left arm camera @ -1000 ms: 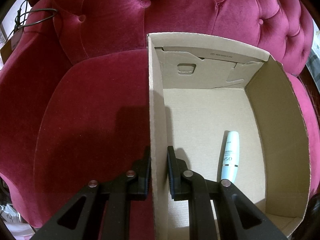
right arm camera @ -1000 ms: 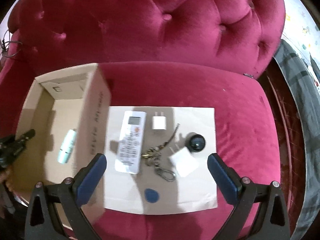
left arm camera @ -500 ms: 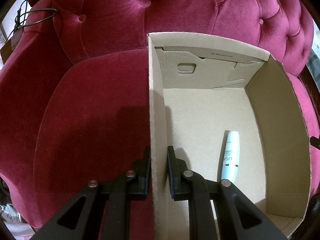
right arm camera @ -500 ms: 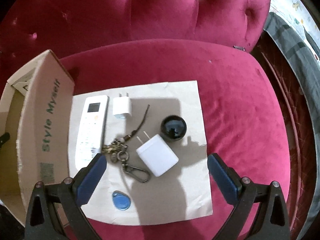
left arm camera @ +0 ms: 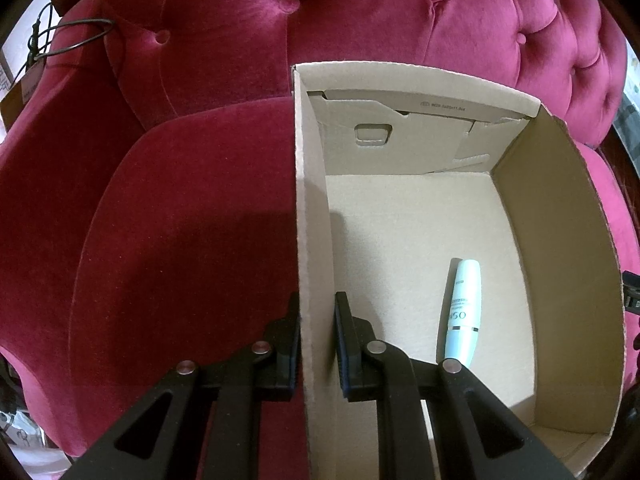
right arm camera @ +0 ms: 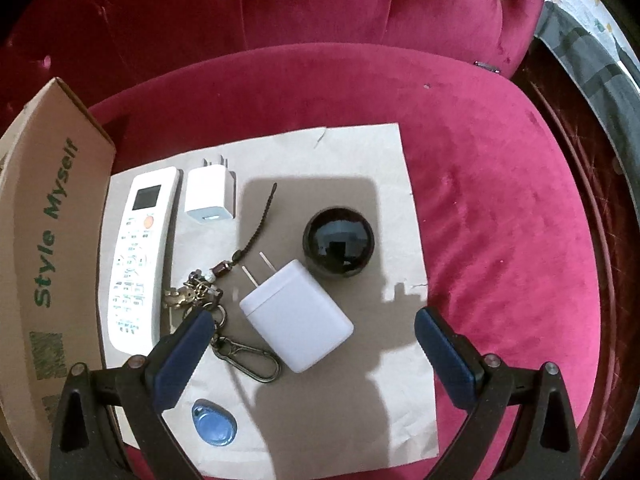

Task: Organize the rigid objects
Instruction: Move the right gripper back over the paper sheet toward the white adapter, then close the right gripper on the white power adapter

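- The left gripper (left arm camera: pixel 317 340) is clamped on the left wall of the cardboard box (left arm camera: pixel 308 240), one finger outside, one inside; the box's near end is cut off by the frame.
- A pale blue tube (left arm camera: pixel 463 309) lies on the box floor toward the right wall, its lower end hidden behind the gripper; its print is partly readable only.
- The right gripper (right arm camera: pixel 308 344) hangs with jaws spread wide and empty above a large white charger (right arm camera: pixel 298 318).
- On the paper sheet (right arm camera: pixel 360 152) also lie a remote control (right arm camera: pixel 138 256), small white charger (right arm camera: pixel 210 194), keychain (right arm camera: pixel 224 320), black dome (right arm camera: pixel 338 242) and blue key fob (right arm camera: pixel 214 426).
- The keychain is partly covered by the gripper's left finger.
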A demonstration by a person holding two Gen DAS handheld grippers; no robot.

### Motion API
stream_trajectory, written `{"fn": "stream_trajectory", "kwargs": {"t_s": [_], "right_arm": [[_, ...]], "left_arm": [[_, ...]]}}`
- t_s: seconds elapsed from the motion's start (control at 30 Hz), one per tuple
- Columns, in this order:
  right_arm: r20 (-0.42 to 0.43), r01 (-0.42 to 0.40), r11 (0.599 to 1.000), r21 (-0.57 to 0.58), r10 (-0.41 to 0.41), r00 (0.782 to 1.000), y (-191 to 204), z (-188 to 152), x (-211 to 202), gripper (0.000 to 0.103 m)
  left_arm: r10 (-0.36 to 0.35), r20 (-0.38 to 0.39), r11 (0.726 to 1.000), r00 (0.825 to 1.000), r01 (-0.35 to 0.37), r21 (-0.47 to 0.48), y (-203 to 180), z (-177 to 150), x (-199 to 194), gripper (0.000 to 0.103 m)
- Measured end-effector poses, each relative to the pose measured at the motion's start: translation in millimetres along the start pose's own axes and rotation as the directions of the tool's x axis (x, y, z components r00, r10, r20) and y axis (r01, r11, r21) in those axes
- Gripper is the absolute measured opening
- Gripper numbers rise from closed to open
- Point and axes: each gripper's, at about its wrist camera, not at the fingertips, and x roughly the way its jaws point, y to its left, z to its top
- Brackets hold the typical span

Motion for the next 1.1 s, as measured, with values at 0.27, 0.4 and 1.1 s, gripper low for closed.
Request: {"fn": "stream_trajectory", "kwargs": {"t_s": [0.27,0.4,1.1], "right_arm": [[-0.018,-0.018,1.000,0.001,0.018,1.000,3,7,11,0.101],[-0.025,-0.023,1.000,0.004,0.023,0.999,3,10,14,0.093],[-0.015,-0.032,0.999,-0.033,0.031,0.999,19,2,-2,0.065]], "left_arm": [[0.004,0.001,1.000,1.000,-0.004,0.002,-2,0,1,0.016],[0.005,0.001,1.000,1.000,-0.005,0.002,-2,0,1,0.016],[0.011,-0.001,1.000,1.000,-0.011,0.001,-5,-1,1,0.016]]}}
